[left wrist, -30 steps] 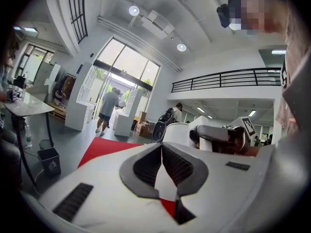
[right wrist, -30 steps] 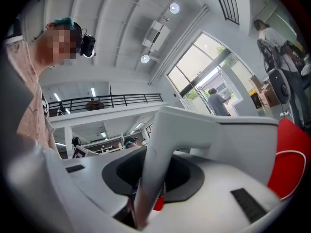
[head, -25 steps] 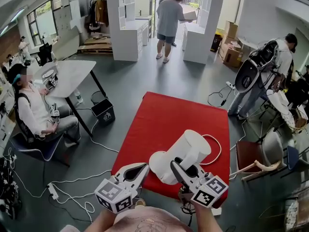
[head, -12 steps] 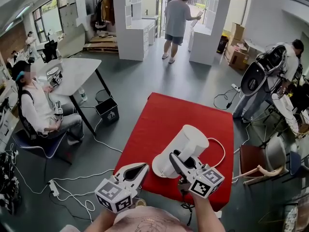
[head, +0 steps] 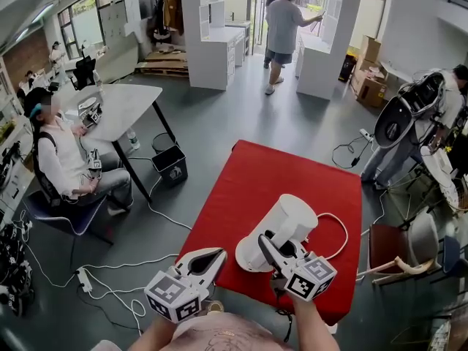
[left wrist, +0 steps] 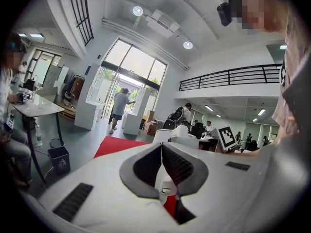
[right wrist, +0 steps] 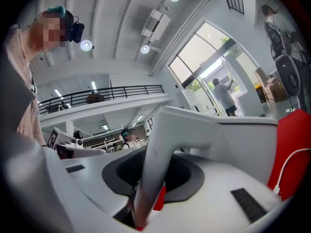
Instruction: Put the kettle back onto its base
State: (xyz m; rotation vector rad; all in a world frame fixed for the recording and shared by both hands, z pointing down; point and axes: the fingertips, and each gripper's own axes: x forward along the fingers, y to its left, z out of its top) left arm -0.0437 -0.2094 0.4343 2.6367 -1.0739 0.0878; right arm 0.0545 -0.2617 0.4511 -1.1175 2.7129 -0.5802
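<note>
Between the fingers (right wrist: 119,174) of the right gripper (head: 272,248) stands the handle (right wrist: 155,169) of the kettle (head: 289,221). They are clamped on it, so the kettle hangs from this grip directly ahead of them, above the near part of the red desk (head: 248,181). The right gripper view shows the handle as a pale bar slanting down through the gap, with the body rising just beyond the fingertips and to their right.

From the head view, the kettle's long axis runs from the fingers up and away to the right, so the body looks tilted rather than square to the desk. Its rounded end nearer the fingers sits low and to their left.

The base cannot be picked out in any view. A white cord (head: 340,229) loops on the desk to the right of the fingers and runs in behind the far end of the kettle. The base is therefore probably under or just past the body, hidden by it. The coming move depends on lining the kettle's underside up over that spot, and the right hand is the one placed to do it.

The left gripper (head: 212,256) hovers to the left of the kettle and a little nearer the person. Its fingers (left wrist: 146,166) are pressed together with nothing between them.

The kettle is plain matt white, a smooth cylinder with a flat top edge and a handle of the same white.
</note>
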